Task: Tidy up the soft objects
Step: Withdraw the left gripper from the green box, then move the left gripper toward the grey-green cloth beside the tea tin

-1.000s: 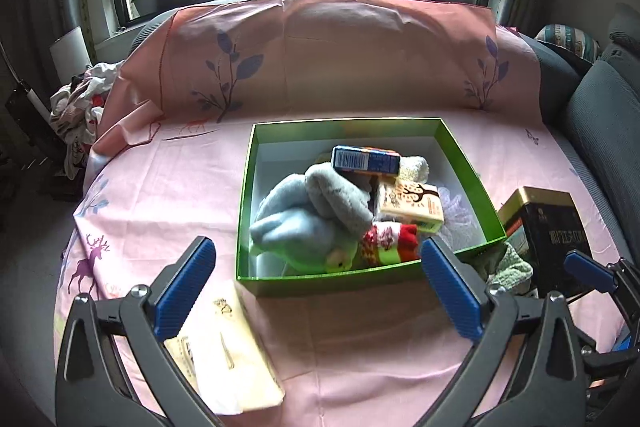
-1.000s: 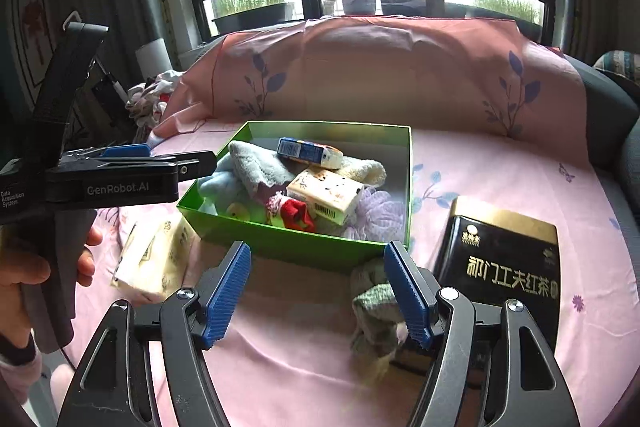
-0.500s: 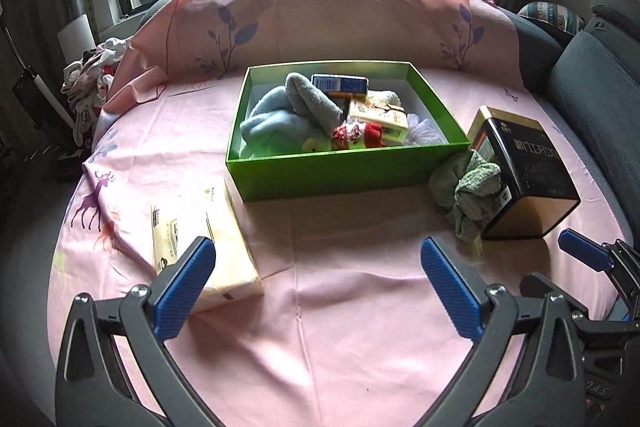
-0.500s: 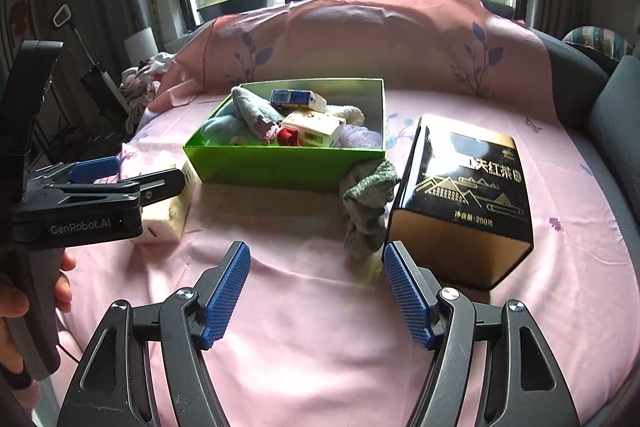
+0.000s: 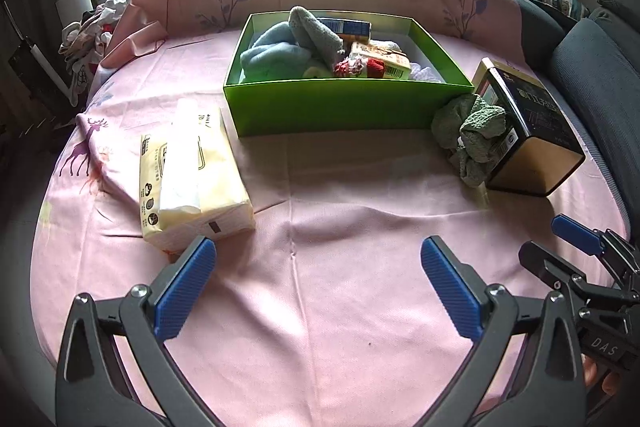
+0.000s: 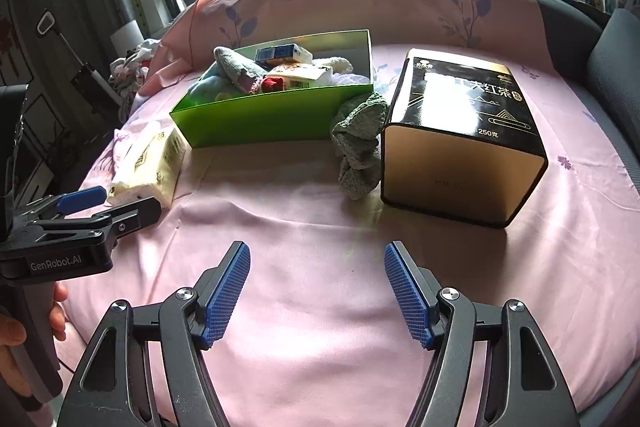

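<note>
Your right gripper (image 6: 317,291), jaws wide and empty, sits low-centre; the green cloth (image 6: 359,143) lies straight above, nearer it.

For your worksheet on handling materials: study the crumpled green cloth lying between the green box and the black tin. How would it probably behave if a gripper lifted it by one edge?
The green cloth lies bunched in loose folds, so it would likely hang limp and unfurl. Its knobbly weave probably grips well. It leans against the black tin, which looks rigid and probably stays put.
</note>
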`<state>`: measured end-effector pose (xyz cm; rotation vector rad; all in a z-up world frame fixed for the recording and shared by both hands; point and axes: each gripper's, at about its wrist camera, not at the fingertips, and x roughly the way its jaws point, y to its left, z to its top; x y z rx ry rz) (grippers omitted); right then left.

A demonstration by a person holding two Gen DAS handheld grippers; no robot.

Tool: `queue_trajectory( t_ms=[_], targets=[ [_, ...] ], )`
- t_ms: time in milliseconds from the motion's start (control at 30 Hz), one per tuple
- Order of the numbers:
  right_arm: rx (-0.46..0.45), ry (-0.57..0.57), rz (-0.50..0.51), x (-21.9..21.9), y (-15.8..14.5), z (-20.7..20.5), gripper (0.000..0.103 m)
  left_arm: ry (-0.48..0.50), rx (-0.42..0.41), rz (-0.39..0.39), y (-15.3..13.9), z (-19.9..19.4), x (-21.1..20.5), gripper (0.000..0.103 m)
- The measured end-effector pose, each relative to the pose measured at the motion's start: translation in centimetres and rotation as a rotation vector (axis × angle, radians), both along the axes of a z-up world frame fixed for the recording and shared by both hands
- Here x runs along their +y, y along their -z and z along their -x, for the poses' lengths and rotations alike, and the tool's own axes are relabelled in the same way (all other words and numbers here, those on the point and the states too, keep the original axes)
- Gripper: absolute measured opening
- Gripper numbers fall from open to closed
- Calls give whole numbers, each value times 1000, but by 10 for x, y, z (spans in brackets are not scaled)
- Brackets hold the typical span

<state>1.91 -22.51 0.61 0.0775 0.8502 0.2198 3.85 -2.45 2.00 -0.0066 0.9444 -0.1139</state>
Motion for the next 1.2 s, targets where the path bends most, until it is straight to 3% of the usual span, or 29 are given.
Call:
queue_trajectory(
  t_ms=[1200],
  targets=[
    [14,-37,-2,16,7,-8,70,19,24,-5,7,-3,-6,102]
  ],
)
